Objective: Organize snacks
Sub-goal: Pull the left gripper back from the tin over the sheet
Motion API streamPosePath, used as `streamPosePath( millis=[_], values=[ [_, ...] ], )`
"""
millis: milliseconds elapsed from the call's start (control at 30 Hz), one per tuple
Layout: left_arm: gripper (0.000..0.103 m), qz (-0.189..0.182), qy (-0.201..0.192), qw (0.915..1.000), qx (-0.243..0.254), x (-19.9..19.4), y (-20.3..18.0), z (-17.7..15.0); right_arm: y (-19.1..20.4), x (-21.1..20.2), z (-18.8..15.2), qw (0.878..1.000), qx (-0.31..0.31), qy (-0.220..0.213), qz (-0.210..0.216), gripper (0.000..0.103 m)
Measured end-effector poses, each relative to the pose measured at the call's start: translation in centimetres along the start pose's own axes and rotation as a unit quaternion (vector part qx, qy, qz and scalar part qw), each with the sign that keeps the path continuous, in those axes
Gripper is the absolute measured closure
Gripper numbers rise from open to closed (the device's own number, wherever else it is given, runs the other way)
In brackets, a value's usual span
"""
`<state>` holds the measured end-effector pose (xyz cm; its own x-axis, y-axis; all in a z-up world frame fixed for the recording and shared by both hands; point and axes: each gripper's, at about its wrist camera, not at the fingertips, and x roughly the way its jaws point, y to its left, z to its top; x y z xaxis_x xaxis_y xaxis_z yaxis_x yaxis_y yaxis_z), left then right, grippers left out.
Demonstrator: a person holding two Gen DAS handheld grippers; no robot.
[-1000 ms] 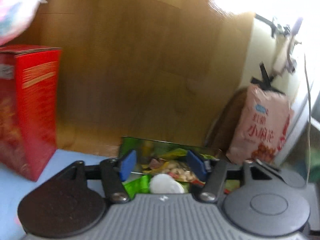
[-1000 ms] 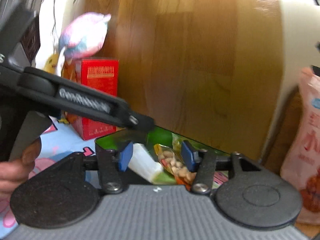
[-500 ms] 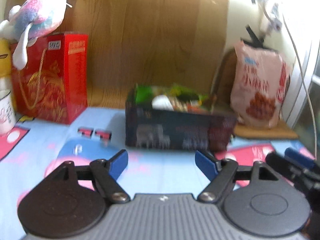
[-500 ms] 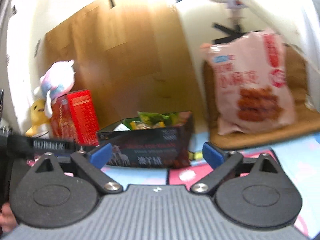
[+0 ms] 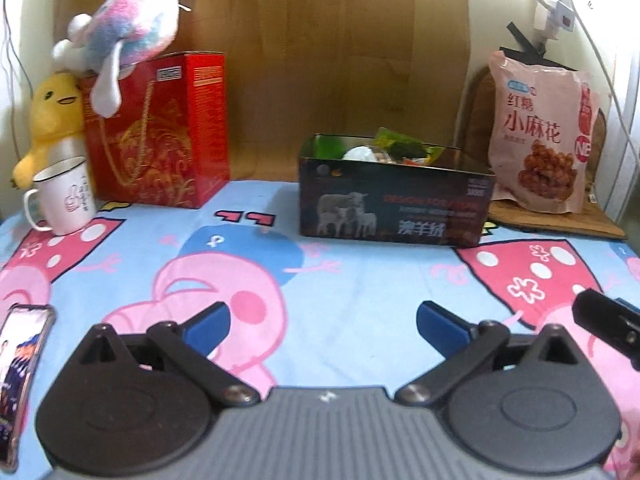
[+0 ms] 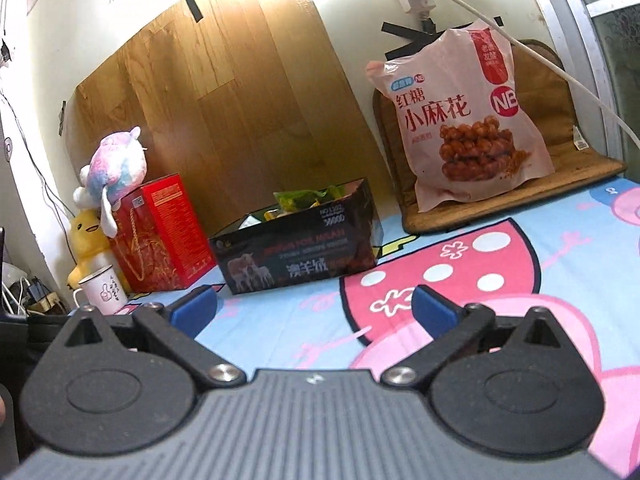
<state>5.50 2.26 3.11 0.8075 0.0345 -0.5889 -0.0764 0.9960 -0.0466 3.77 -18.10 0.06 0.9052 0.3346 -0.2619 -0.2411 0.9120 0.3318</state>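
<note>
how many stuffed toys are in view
2. A pink-and-blue plush lies on top of the red box; a yellow duck plush stands left of that box, behind the white mug. None other shows.

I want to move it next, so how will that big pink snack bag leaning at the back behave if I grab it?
The pink snack bag looks like soft, puffy film, so it will probably crumple and sag rather than stay stiff. Glossy plastic may slip between the fingers. It leans on the brown cushion, so a push would likely topple it.
</note>
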Motion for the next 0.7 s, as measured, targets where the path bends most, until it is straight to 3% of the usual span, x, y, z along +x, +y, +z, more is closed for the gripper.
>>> streamPosePath(
  millis=[233, 700],
  values=[
    [0.0, 0.03, 0.003, 0.9994, 0.016, -0.11, -0.13, -0.78, 0.72, -0.27, -0.67, 1.0, -0.004, 0.007, 0.008, 0.0],
    [0.0, 0.034, 0.005, 0.9993, 0.017, 0.1, -0.36, -1.06, 0.71, -0.35, -1.08, 1.0, -0.009, 0.011, 0.008, 0.0]
  ],
)
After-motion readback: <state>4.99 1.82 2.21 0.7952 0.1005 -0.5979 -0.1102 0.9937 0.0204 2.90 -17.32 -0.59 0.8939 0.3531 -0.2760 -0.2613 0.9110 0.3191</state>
